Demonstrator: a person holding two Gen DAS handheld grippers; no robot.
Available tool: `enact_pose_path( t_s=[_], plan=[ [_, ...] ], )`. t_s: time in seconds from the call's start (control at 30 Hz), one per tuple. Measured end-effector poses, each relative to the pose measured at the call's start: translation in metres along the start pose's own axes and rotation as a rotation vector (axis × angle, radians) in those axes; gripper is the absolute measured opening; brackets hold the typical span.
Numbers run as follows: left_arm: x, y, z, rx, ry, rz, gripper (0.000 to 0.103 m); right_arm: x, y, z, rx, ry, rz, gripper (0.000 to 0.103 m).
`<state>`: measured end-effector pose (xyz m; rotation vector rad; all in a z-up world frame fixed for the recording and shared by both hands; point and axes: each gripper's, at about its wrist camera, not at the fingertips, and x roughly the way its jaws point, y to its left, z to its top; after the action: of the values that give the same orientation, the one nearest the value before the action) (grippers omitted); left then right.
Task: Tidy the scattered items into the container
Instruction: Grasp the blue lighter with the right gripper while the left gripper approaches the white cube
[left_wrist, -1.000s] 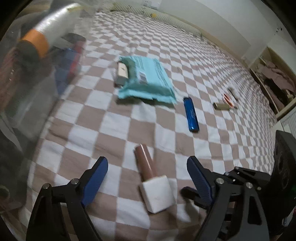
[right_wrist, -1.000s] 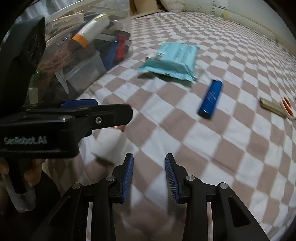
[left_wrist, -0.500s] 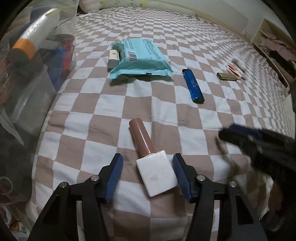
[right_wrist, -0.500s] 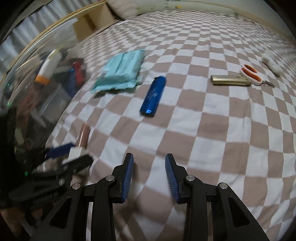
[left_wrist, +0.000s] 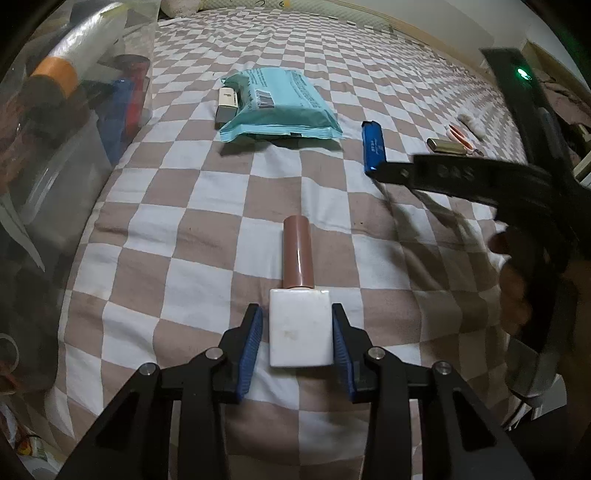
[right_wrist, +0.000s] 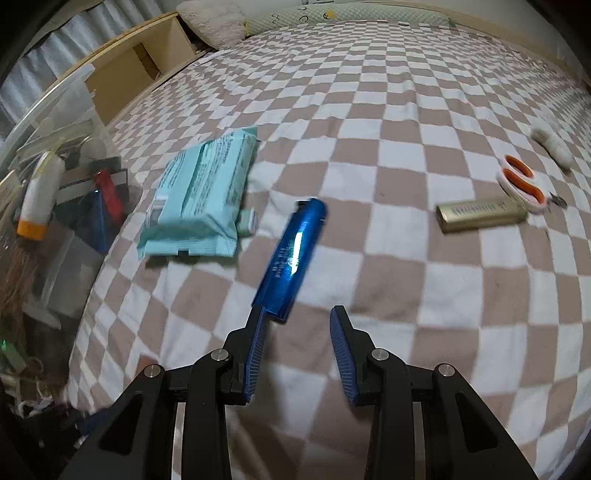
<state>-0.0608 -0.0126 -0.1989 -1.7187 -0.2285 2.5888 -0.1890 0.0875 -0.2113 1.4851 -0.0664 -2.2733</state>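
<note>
Nail-polish bottle (left_wrist: 300, 326) lies on the bed (left_wrist: 207, 206) near its front edge, long axis pointing away, its white body between the left gripper (left_wrist: 297, 341) jaws, which have just been closing and now touch it; right gripper (right_wrist: 297, 345) jaws stand apart, empty

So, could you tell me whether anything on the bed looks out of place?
Nothing is damaged or spilled. A small white item lies partly tucked under the teal packet, and the scissors rest against the gold case.
</note>
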Motion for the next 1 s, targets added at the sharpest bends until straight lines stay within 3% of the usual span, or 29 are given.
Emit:
enact_pose_path(
  t_s=[0.13, 0.2, 0.37, 0.63, 0.8, 1.0],
  plan=[
    [-0.001, 0.002, -0.001, -0.008, 0.0, -0.008, 0.036, 0.008, 0.009, 0.01, -0.003, 0.007, -0.019, 0.041],
    [-0.003, 0.005, -0.003, -0.007, -0.001, -0.01, 0.036, 0.011, 0.012, 0.014, 0.011, 0.011, -0.008, 0.052],
    [-0.007, 0.012, -0.008, -0.001, -0.002, -0.015, 0.036, 0.019, 0.011, 0.027, 0.048, 0.015, -0.027, 0.052],
    [-0.01, 0.018, -0.012, -0.003, 0.001, -0.02, 0.036, 0.032, 0.011, 0.044, 0.033, 0.041, -0.105, 0.038],
    [-0.005, 0.017, -0.007, -0.029, 0.009, -0.042, 0.036, 0.028, 0.014, 0.032, -0.02, 0.023, -0.134, 0.027],
    [-0.009, 0.021, -0.01, -0.029, 0.004, -0.047, 0.036, 0.016, 0.014, 0.005, -0.066, 0.021, -0.119, 0.023]
  ],
)
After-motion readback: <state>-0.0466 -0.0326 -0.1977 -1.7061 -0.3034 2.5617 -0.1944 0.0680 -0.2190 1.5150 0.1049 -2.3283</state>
